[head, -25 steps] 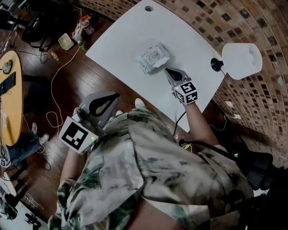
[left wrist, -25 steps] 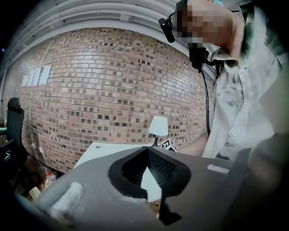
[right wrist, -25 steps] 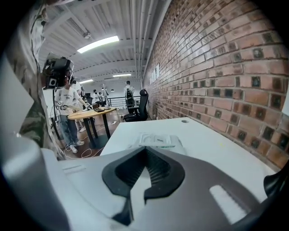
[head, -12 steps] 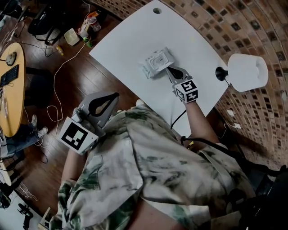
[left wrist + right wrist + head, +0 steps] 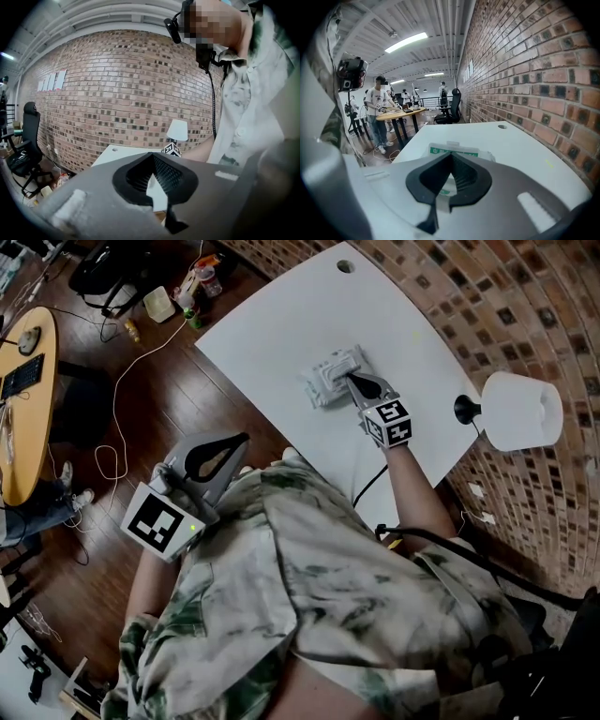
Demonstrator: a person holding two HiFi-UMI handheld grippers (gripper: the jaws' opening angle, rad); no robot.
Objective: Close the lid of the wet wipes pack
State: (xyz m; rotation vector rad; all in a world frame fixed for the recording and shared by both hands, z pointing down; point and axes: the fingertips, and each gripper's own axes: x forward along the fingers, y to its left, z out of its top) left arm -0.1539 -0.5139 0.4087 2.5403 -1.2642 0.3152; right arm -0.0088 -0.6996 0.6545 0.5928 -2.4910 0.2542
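The wet wipes pack point(image 5: 330, 377) is a white soft pack that lies flat on the white table point(image 5: 272, 324). My right gripper point(image 5: 350, 379) is shut, its tips resting over the pack's near right edge, above the rectangular lid area. In the right gripper view the pack point(image 5: 440, 151) shows its green label just beyond the closed right gripper point(image 5: 451, 155). Whether the lid is flat down I cannot tell. My left gripper point(image 5: 244, 438) is shut and empty, held off the table at the person's left side; the left gripper point(image 5: 152, 155) points toward the table.
A white lamp point(image 5: 520, 409) on a black base stands at the table's right end by the brick wall. A cable hole point(image 5: 345, 266) is at the far end. On the wooden floor to the left are bottles and clutter point(image 5: 183, 292), cables and a yellow round table point(image 5: 23, 399).
My right gripper has moved forward from beside the pack's near corner until its tips are over the pack. The left gripper has stayed where it was.
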